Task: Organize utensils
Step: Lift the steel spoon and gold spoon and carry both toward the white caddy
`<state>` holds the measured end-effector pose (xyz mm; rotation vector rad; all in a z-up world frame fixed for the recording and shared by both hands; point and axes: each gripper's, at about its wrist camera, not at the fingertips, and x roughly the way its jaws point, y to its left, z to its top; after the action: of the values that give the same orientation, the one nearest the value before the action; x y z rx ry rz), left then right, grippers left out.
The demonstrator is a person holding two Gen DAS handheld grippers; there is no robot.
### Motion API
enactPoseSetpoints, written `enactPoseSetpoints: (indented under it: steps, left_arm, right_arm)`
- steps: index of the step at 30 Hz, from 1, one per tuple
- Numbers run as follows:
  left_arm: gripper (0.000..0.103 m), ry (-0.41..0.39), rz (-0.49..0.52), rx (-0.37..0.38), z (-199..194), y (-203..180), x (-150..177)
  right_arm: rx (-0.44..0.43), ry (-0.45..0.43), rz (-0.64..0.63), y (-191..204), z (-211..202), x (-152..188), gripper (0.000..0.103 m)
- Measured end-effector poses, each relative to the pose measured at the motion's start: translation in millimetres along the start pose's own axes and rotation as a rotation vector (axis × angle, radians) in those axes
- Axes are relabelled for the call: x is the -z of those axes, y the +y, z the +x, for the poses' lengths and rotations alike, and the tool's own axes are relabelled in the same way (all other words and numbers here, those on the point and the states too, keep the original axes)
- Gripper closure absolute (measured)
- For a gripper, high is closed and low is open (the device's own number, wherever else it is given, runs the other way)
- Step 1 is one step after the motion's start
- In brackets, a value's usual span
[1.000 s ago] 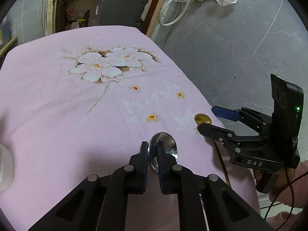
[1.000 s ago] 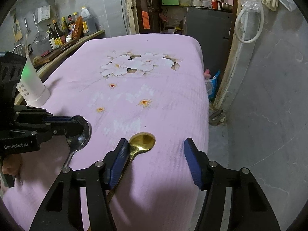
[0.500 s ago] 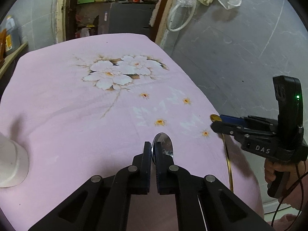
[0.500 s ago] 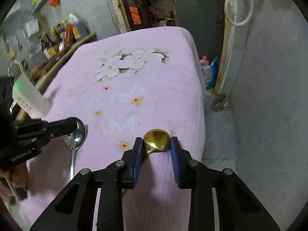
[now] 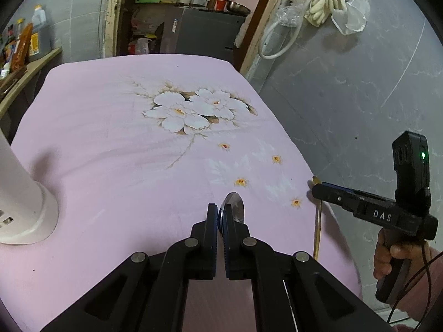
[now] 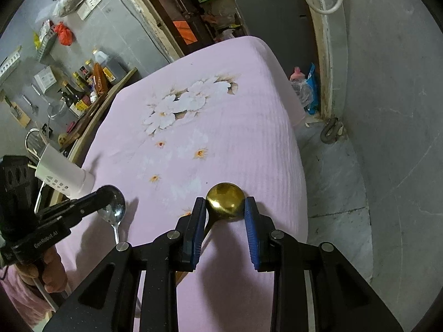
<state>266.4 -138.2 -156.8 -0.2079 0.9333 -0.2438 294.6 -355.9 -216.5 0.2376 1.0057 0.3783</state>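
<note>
A silver spoon [image 5: 236, 204] is pinched by its bowl in my left gripper [image 5: 220, 210], which is shut on it above the pink cloth; in the right wrist view the silver spoon [image 6: 115, 210] hangs handle-down from the left gripper [image 6: 106, 195]. A gold spoon [image 6: 224, 200] sits with its bowl between the blue pads of my right gripper [image 6: 224, 207], both pads pressing its sides. In the left wrist view the gold spoon [image 5: 318, 221] shows its thin handle below the right gripper [image 5: 315, 186]. A white utensil holder [image 5: 19, 207] stands at the table's left.
The table [image 5: 110, 138] wears a pink cloth with a white flower print. Its right edge drops to a grey tiled floor [image 6: 373, 166]. Bottles [image 6: 91, 83] crowd a wooden shelf at the far left. A hand [image 5: 393, 251] grips the right gripper's handle.
My right gripper's jaws have closed onto the gold spoon's bowl and the wrist has rolled. The left gripper has risen slightly with the silver spoon, bringing the white holder into its view.
</note>
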Motion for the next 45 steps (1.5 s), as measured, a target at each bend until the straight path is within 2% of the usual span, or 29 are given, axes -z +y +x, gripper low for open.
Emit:
enactPoseSetpoints:
  steps: [5,11,13,18,21,24,28,32,36,45]
  left_arm:
    - [0.099,-0.013,0.005,-0.02,-8.1,0.7,-0.1]
    - [0.099,0.008,-0.013,-0.039,-9.9,10.4,4.5]
    - [0.099,0.014,-0.025,-0.039,-8.9,13.6,6.1]
    - [0.099,0.027,-0.047,-0.03,-2.3,18.4,8.1]
    - [0.099,0.041,-0.047,-0.016,4.1,17.2,8.3]
    - [0.099,0.055,-0.021,-0.006,11.7,10.5,7.0]
    - [0.099,0.066,0.012,0.013,20.6,0.2,3.1]
    - [0.099,0.074,0.021,0.028,26.8,-7.1,-0.2]
    - [0.099,0.077,0.028,0.03,30.3,-14.5,-2.8]
    - [0.099,0.072,0.024,0.017,24.5,-21.5,-3.1]
  right_arm:
    - [0.002,0.018,-0.063,11.4,-1.2,5.1,0.078]
    - [0.072,0.028,-0.134,20.4,-6.0,2.7,0.078]
    - [0.117,0.042,-0.137,15.2,-7.6,4.0,0.078]
    - [0.14,0.042,-0.087,-0.1,-10.3,4.4,0.077]
    - [0.122,0.042,-0.05,-8.9,-10.3,4.7,0.076]
    - [0.115,0.046,-0.023,-15.7,-7.7,5.5,0.07]
    - [0.068,0.048,0.063,-25.9,-4.0,6.6,0.07]
    - [0.044,0.045,0.107,-29.9,-5.5,12.0,0.077]
    - [-0.031,0.044,0.192,-41.7,-10.3,19.8,0.078]
    - [-0.075,-0.011,0.127,-18.4,-24.3,20.6,0.078]
